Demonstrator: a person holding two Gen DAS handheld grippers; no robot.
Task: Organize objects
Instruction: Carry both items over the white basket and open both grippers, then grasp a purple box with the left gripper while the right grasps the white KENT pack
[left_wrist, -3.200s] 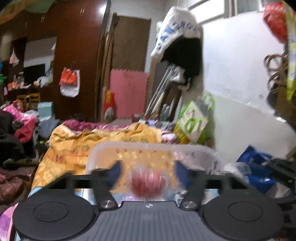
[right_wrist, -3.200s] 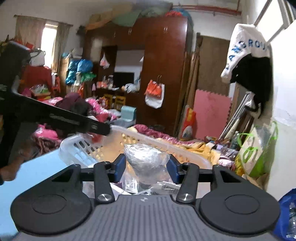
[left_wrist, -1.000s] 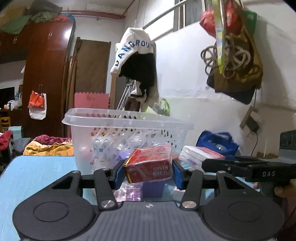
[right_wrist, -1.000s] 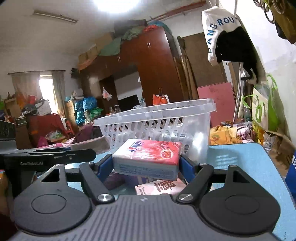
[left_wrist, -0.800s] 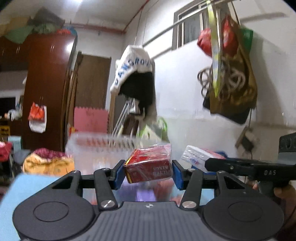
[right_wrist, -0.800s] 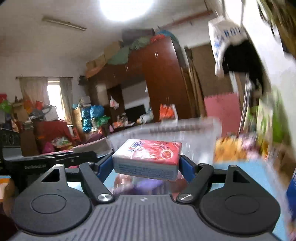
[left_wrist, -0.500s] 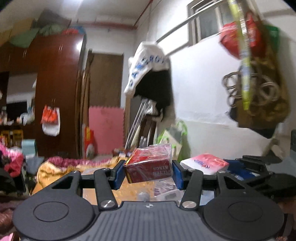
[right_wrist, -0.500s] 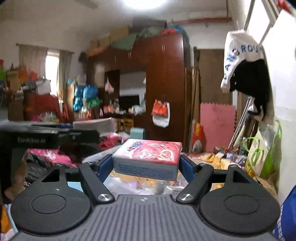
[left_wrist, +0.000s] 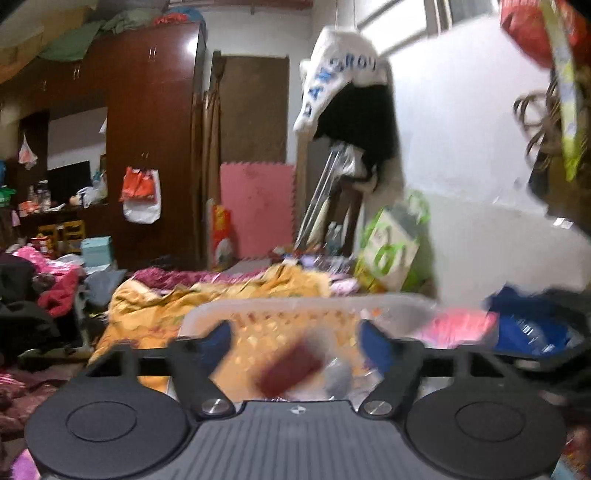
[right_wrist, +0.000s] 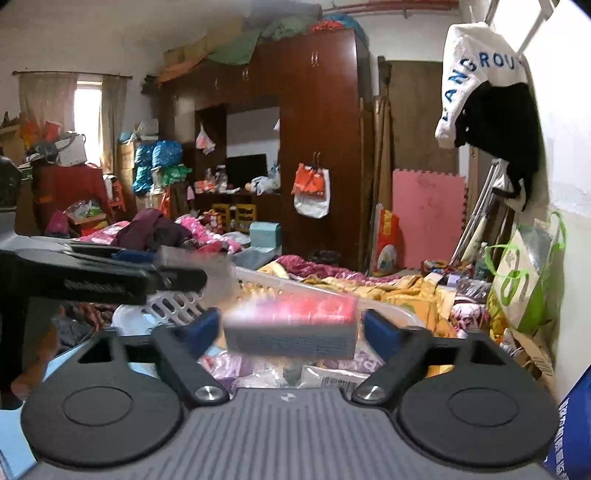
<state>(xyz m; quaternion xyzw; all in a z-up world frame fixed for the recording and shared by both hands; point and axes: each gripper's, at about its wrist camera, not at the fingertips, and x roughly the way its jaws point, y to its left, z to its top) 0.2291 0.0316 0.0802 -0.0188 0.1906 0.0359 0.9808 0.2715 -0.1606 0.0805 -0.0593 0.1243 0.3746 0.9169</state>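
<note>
Both grippers hover over the white plastic basket (left_wrist: 280, 308), whose rim also shows in the right wrist view (right_wrist: 266, 280). My left gripper (left_wrist: 295, 338) is open; the red box (left_wrist: 290, 369) is blurred below its fingers, falling into the basket. My right gripper (right_wrist: 290, 328) is open too; the pink tissue pack (right_wrist: 291, 325) sits blurred between its spread fingers, apart from both pads. The left gripper shows in the right wrist view (right_wrist: 110, 280) at left. The tissue pack shows as a pink blur in the left wrist view (left_wrist: 458, 325).
Several wrapped items (right_wrist: 325, 373) lie in the basket. The blue table (right_wrist: 11, 443) carries it. Behind are an orange quilt (left_wrist: 155, 310), a green bag (right_wrist: 524, 280), a blue bag (left_wrist: 532, 328) and a white wall (left_wrist: 480, 184) to the right.
Both grippers have opened over the basket. The red box has left the left gripper and is dropping; the tissue pack has come loose between the right fingers.
</note>
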